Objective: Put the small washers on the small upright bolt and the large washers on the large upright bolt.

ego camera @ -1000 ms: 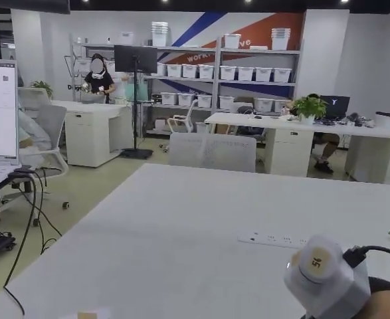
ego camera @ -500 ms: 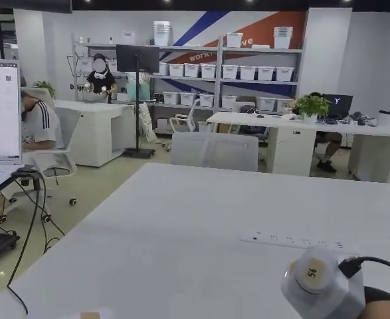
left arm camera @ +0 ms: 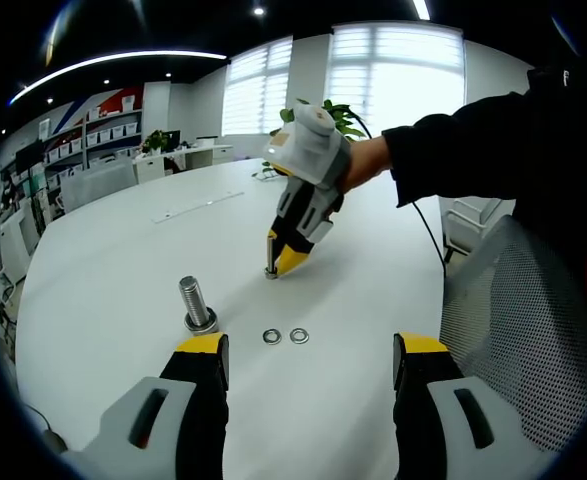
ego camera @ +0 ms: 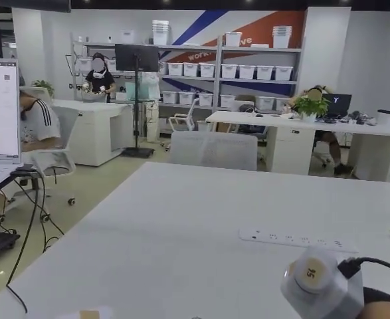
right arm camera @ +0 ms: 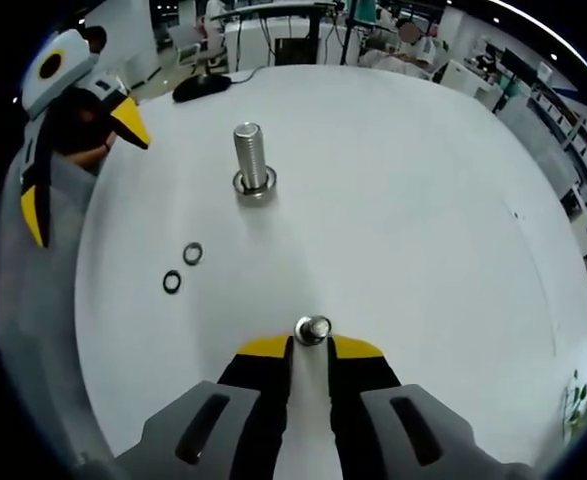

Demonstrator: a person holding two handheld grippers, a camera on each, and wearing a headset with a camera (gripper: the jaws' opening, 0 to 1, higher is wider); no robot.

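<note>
The left gripper (left arm camera: 313,345) has its jaws wide open, low over the white table (left arm camera: 103,300); nothing is between them; just in front of it lie two small washers (left arm camera: 285,336) side by side, flat on the table; the big bolt (left arm camera: 195,303) stands up near them with a ring around its foot; the right gripper (right arm camera: 312,348) points down at the small bolt (right arm camera: 312,328), farther back; its jaws are close together, with only a thin gap, and the bolt top sits right at the tips; I cannot tell if they squeeze it; a power strip (ego camera: 291,239) lies across the table.
</note>
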